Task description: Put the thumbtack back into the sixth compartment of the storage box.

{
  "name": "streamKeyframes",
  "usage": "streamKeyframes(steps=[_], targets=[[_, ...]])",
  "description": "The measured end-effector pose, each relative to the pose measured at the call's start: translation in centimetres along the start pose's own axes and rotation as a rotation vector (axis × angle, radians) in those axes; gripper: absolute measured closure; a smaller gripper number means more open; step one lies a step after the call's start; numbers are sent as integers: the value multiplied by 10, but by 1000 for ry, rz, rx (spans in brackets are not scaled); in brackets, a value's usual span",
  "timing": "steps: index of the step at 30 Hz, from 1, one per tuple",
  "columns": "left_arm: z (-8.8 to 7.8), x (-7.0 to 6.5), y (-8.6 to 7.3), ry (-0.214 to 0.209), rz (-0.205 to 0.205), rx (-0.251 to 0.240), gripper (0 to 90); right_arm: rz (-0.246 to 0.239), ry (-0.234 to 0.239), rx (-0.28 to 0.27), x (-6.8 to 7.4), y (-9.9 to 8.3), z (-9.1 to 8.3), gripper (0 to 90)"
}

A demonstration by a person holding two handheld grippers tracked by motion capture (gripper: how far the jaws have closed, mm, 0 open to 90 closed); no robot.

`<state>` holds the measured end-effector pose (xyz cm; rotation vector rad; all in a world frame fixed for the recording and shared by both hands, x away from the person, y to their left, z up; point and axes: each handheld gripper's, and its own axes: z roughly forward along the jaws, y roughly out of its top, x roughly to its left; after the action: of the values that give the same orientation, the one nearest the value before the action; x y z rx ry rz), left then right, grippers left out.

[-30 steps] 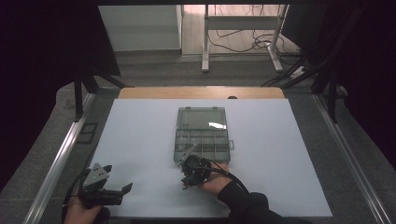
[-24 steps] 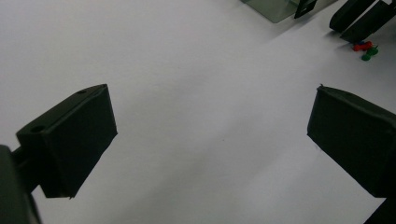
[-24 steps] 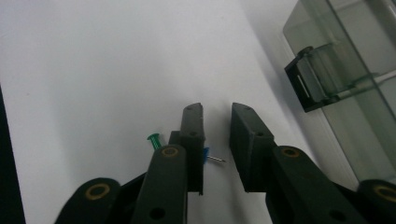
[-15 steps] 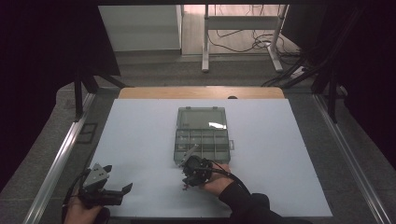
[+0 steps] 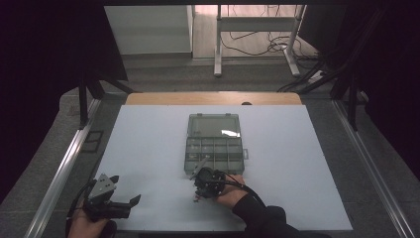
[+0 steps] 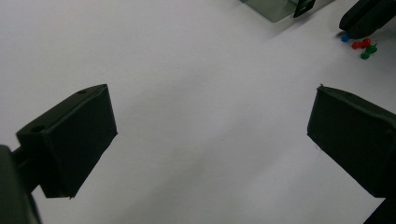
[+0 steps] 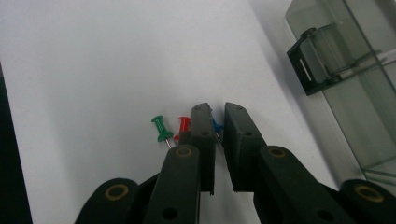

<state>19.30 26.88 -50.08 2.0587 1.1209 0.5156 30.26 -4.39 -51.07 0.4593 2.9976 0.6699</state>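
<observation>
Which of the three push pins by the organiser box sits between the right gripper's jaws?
The blue push pin: the right gripper has closed its jaws on it. The red push pin and green push pin lie free beside those jaws.

A lab: framed test table (image 5: 148, 148), floor cables (image 5: 257, 47).

The jaws of the right hand-held gripper (image 7: 217, 122) have just been closing, and now they stand drawn in to a narrow gap around the blue push pin (image 7: 216, 126), which sits between the pads at their tips. In the high view that right hand-held gripper (image 5: 197, 194) sits a touch lower and nearer the front edge of the counter (image 5: 148, 148) than one second ago, beside the compartment box (image 5: 216, 148); the shift is slight. No other difference can be made out between the earlier pictures and now.
</observation>
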Motion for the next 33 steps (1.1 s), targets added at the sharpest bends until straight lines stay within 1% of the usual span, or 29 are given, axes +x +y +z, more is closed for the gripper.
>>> streamKeyframes(steps=[2, 5, 15, 33], targets=[[0, 0, 0, -1, -1, 1, 17, 12, 2, -3, 0, 0, -2, 821], [0, 0, 0, -2, -4, 2, 17, 20, -4, -13, -2, -1, -5, 821], [1, 2, 0, -6, -23, 2, 17, 49, -2, -51, -8, -3, -15, 821], [1, 2, 0, -8, -21, 4, 19, 96, -14, -99, -21, -3, -32, 821]])
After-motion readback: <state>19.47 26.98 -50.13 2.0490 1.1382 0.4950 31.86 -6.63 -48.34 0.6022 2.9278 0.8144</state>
